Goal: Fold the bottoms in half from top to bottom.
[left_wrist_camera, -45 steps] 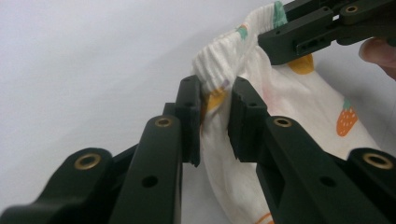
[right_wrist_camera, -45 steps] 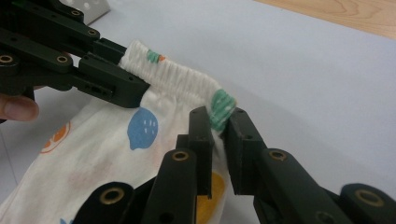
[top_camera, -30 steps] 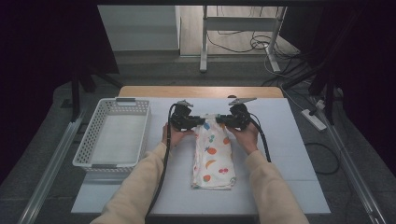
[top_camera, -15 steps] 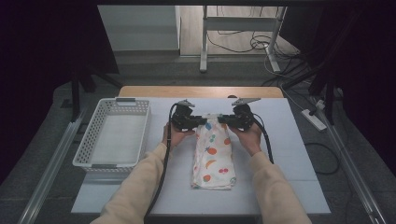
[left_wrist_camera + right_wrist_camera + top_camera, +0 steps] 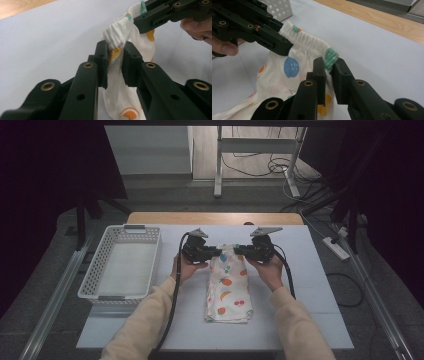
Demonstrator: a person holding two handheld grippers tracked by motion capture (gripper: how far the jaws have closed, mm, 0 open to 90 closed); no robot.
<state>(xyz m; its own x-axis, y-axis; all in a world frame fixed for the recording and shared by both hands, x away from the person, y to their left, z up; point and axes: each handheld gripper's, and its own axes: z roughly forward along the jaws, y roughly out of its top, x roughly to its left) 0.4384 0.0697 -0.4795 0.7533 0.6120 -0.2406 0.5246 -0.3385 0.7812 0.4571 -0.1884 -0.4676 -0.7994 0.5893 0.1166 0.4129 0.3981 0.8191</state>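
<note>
A white garment with a fruit print point(image 5: 227, 287) lies on the white table point(image 5: 310, 310), to the right of the white plastic basket point(image 5: 120, 265). Its far end, the ribbed elastic band point(image 5: 308, 40), is raised a little above the table between the two grippers. The left gripper point(image 5: 214, 254) is clenched on the left end of this band; in the left gripper view its jaws pinch the bunched cloth. The right gripper point(image 5: 240, 251) grips the right end of the band in the same way. The near part of the garment rests flat on the table between the person's forearms.
</note>
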